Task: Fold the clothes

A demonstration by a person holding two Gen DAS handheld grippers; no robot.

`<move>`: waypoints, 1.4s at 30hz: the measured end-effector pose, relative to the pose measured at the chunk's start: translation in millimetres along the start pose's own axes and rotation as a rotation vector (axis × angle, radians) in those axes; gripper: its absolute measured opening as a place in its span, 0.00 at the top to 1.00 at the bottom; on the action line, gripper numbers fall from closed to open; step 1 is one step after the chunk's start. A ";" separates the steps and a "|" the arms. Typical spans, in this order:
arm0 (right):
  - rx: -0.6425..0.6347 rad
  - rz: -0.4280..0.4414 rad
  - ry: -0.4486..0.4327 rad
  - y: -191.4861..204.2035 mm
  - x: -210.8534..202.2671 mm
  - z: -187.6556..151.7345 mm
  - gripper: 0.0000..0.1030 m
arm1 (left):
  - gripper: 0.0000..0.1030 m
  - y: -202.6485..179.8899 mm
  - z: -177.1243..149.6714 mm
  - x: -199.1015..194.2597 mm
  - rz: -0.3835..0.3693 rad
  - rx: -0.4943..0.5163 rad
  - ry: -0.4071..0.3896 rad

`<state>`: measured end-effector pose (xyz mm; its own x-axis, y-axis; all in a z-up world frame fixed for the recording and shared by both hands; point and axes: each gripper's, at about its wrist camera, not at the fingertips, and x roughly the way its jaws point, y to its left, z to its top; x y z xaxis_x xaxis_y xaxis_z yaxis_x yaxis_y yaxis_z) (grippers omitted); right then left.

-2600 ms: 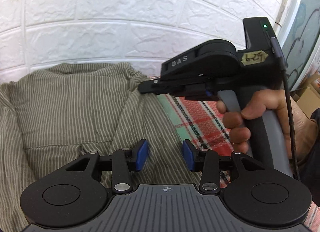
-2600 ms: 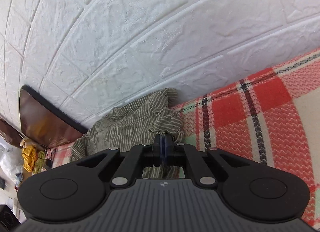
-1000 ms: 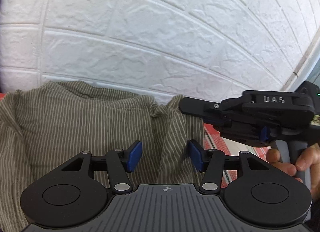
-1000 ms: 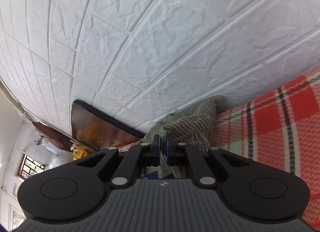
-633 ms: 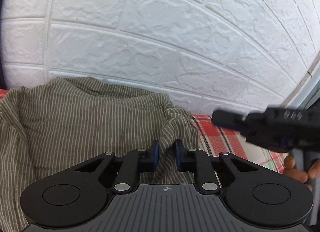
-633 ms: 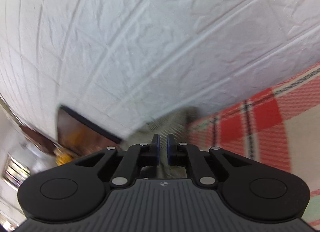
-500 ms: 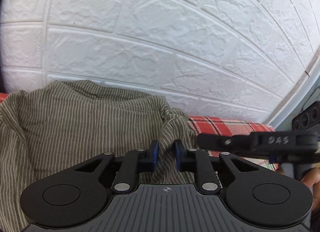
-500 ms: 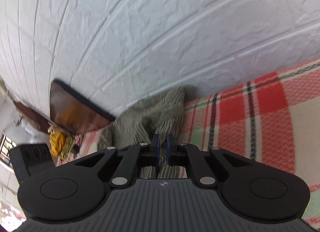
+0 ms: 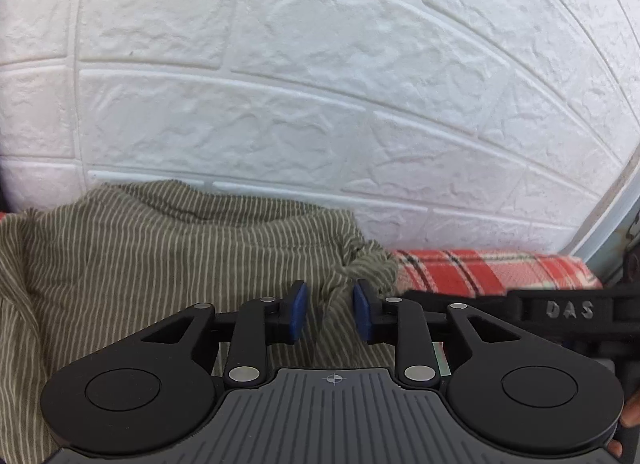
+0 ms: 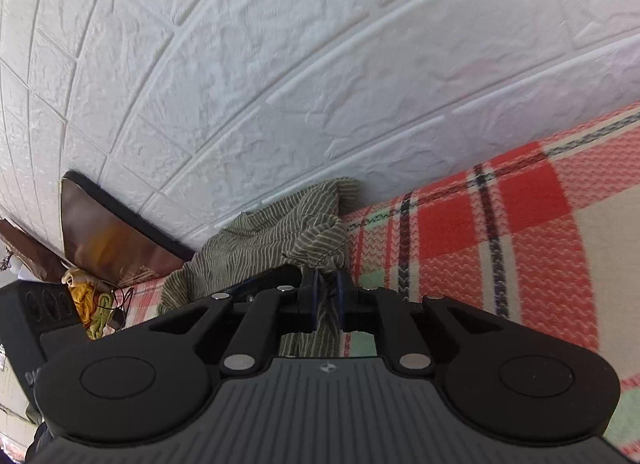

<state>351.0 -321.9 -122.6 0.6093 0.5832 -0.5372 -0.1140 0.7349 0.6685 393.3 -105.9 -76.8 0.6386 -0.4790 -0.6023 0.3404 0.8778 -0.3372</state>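
An olive striped shirt [image 9: 160,260] lies on a red plaid blanket [image 9: 480,272] against the white brick wall. My left gripper [image 9: 328,306] is over the shirt's right edge, jaws a small way apart around a raised fold of cloth, with a gap showing beside each pad. My right gripper [image 10: 328,296] is closed on a strip of the same shirt [image 10: 276,236], which runs down between its blue pads. The right gripper's black body [image 9: 560,310] shows at the right of the left wrist view, low and close beside my left gripper.
The white brick wall [image 9: 320,84] stands right behind the shirt. The plaid blanket [image 10: 500,232] spreads to the right. A brown board [image 10: 100,240] leans on the wall at the left, with yellow and green cloth [image 10: 88,304] below it.
My left gripper narrowed from wide open to a small gap over the shirt's right fold. My right gripper stayed closed on the shirt and came down beside the left one.
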 end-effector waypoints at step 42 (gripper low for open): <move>0.017 -0.085 -0.085 11.5 1.5 -11.2 0.62 | 0.59 51.0 -75.3 -117.9 0.021 0.281 0.018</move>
<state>341.8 -308.7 -121.5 0.6809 0.4869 -0.5471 -0.0461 0.7741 0.6314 283.4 -5.4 -77.5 0.6362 -0.4587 -0.6204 0.5066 0.8548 -0.1125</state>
